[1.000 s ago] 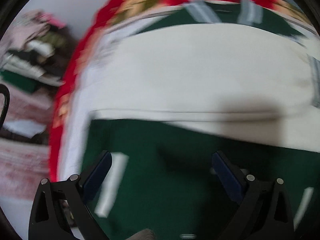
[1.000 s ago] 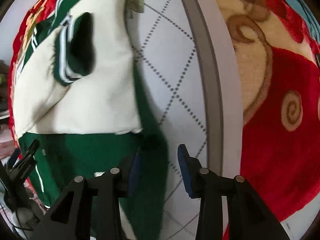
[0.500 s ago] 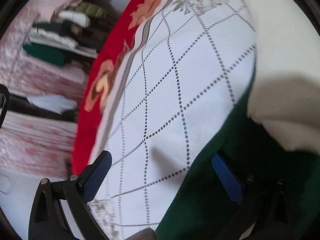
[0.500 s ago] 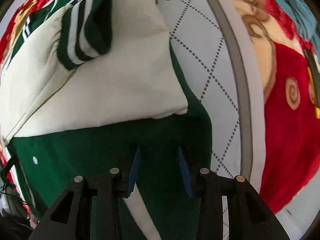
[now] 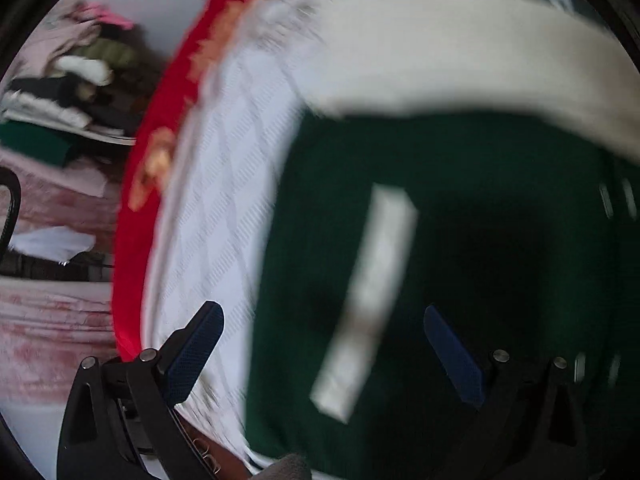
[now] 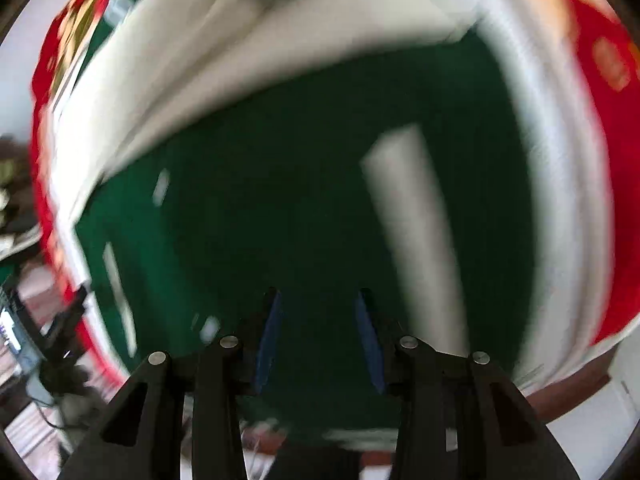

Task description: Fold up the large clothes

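A large dark green jacket (image 5: pixel 480 240) with cream sleeves (image 5: pixel 460 52) lies on the bed; both views are motion-blurred. A cream pocket strip (image 5: pixel 372 292) crosses the green body. My left gripper (image 5: pixel 320 344) is open above the jacket's left edge, holding nothing. In the right wrist view the green body (image 6: pixel 280 180) fills the middle, with a cream sleeve (image 6: pixel 248 48) folded across its top and a pocket strip (image 6: pixel 416 232). My right gripper (image 6: pixel 318 336) hovers over the jacket's lower part with a narrow gap between its jaws, nothing seen between them.
The jacket lies on a white quilted sheet (image 5: pixel 216 208) over a red floral blanket (image 5: pixel 136 208). A pile of folded clothes (image 5: pixel 68 92) sits on shelves at far left. The bed's red edge (image 6: pixel 616 160) runs down the right.
Both grippers swung quickly. The left view moved from the bare quilt back over the jacket's green body. The right gripper pulled back and now looks at the whole lower body.
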A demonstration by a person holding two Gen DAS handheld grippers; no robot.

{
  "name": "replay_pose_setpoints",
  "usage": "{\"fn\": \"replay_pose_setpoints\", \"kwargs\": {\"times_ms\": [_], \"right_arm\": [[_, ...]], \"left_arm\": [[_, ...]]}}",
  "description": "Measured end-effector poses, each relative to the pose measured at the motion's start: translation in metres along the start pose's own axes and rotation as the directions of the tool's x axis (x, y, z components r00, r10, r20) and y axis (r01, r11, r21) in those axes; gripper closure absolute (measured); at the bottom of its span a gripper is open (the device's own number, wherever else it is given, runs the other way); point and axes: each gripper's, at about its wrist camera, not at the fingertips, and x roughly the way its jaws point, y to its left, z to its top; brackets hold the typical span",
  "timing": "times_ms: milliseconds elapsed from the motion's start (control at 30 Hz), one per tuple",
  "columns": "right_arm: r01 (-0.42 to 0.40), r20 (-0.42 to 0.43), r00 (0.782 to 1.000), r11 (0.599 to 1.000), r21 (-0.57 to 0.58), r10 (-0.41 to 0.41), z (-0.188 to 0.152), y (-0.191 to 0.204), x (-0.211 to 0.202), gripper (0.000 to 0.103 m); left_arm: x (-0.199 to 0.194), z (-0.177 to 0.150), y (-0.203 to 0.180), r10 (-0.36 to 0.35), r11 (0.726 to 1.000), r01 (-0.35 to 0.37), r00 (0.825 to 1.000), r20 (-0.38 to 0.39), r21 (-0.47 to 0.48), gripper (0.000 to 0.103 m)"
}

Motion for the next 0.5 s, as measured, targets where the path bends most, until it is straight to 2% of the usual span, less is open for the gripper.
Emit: {"fn": "replay_pose_setpoints", "kwargs": {"times_ms": [33,67,100,133,200,267,333,433,467,500], "right_arm": [[-0.003,-0.036,0.999,1.000,-0.013,0.003,-0.013,0.005,0.017,0.063],[-0.003,-0.056,0.998,1.000,-0.016,0.002,-0.011,0.013,0.031,0.064],[-0.001,-0.080,0.997,1.000,-0.006,0.000,-0.018,0.014,0.046,0.071],[-0.009,-0.095,0.995,1.000,0.030,0.012,-0.027,0.013,0.060,0.073],[0.000,-0.089,0.996,0.999,0.039,0.003,-0.034,0.014,0.066,0.073],[0.007,-0.093,0.996,0.999,0.039,-0.003,-0.027,0.015,0.062,0.074],[-0.045,-0.115,0.992,0.998,0.054,0.051,-0.026,-0.004,0.057,0.074],[-0.056,-0.073,0.996,0.998,0.035,0.059,-0.021,-0.028,0.021,0.072],[-0.044,-0.054,0.998,0.999,0.025,0.045,-0.011,-0.031,0.012,0.070],[-0.024,-0.019,1.000,1.000,0.015,0.024,-0.008,-0.040,-0.007,0.059]], "left_arm": [[0.007,-0.008,-0.005,-0.011,1.000,0.011,1.000,-0.025,0.020,0.000],[0.012,-0.019,-0.013,-0.019,0.999,0.021,0.999,-0.051,0.039,0.000],[0.020,-0.033,-0.022,-0.027,0.998,0.031,0.997,-0.073,0.061,0.000],[0.026,-0.037,-0.027,-0.032,0.997,0.039,0.996,-0.089,0.074,0.000],[0.032,-0.044,-0.028,-0.047,0.996,0.054,0.994,-0.100,0.064,0.000],[0.032,-0.041,-0.025,-0.059,0.997,0.064,0.993,-0.102,0.047,0.000],[0.026,-0.036,-0.019,-0.056,0.998,0.059,0.994,-0.089,0.037,0.000],[0.000,-0.027,-0.019,-0.024,0.999,0.024,1.000,-0.010,0.043,0.000],[-0.007,-0.026,-0.022,-0.011,0.999,0.010,1.000,0.011,0.047,0.000],[-0.017,-0.023,-0.026,0.010,0.999,-0.012,0.999,0.040,0.051,0.000]]}}
